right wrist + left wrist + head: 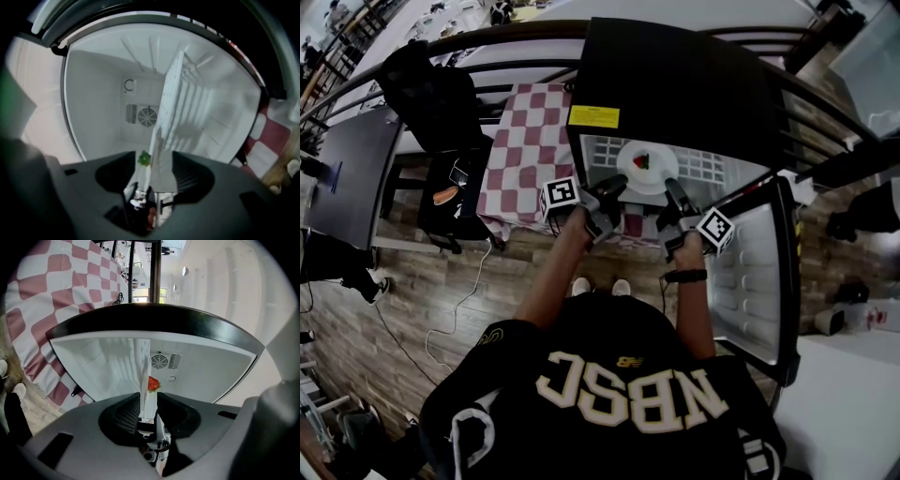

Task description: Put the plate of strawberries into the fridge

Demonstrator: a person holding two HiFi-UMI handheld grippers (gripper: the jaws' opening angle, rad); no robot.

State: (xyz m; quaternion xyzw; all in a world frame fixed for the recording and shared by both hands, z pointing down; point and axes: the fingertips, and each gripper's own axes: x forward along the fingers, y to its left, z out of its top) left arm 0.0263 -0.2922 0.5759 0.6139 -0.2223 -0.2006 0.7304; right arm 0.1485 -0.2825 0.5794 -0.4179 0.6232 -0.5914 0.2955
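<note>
Wood-plank floor, with a curved dark railing (487,37) behind the one black mini fridge (694,84). It has a yellow label (593,116) on its top front edge. Its door (750,272) is swung fully open to the right, just beside the right forearm. To the left of the fridge is a red-and-white checked tablecloth (525,150), then a black bag or jacket (431,94) and a dark tabletop (352,173), all well clear of the opening. The inside is white, with one wire shelf (703,164) and one round fan grille (159,362) in the back wall. The one round white plate (661,178) sits on the front part of that shelf, inside the fridge. The strawberries (642,161) are a small red-green cluster at its centre. I can't count them from above, and only one red berry is clear in the left gripper view. Two grippers are at the plate's near rim, each with one marker cube. The left gripper (614,186) is on the rim's left side, with its pads clamped on the edge-on rim. The right gripper (673,190) is on the right side, with its jaws standing apart and the rim between them, not pinched. Two white shoes (600,286) are on the floor below the fridge front.
</note>
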